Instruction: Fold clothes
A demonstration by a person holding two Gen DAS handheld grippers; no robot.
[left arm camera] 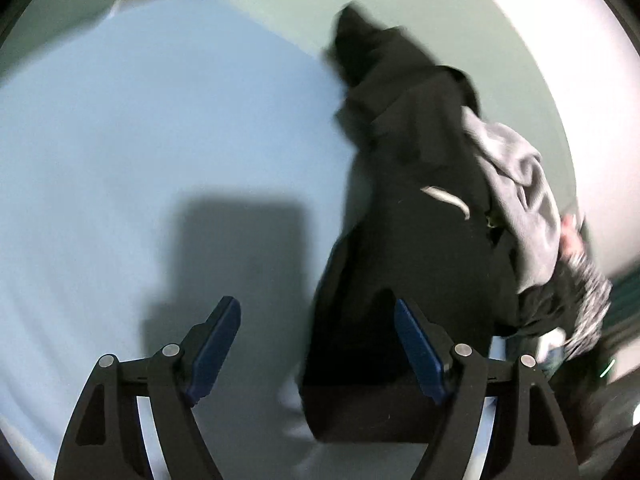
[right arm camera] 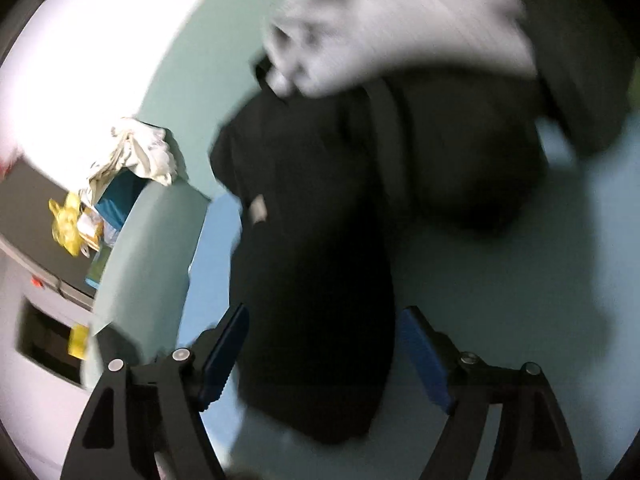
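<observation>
A black garment [left arm camera: 408, 248] lies in a long heap on the pale blue sheet [left arm camera: 140, 128], with a grey garment [left arm camera: 520, 184] bunched on its right side. My left gripper [left arm camera: 318, 316] is open, its blue pads wide apart, right pad over the black garment's near end. In the right wrist view the black garment [right arm camera: 320, 264] runs between the open fingers of my right gripper [right arm camera: 324, 328], with the grey garment [right arm camera: 392, 28] beyond it. Both views are blurred by motion.
A green surface [left arm camera: 460, 32] lies beyond the sheet. A person's hand and striped sleeve [left arm camera: 580, 264] show at the right. In the right wrist view, crumpled white cloth [right arm camera: 140, 152] and yellow items [right arm camera: 68, 224] sit at the left by a dark surface.
</observation>
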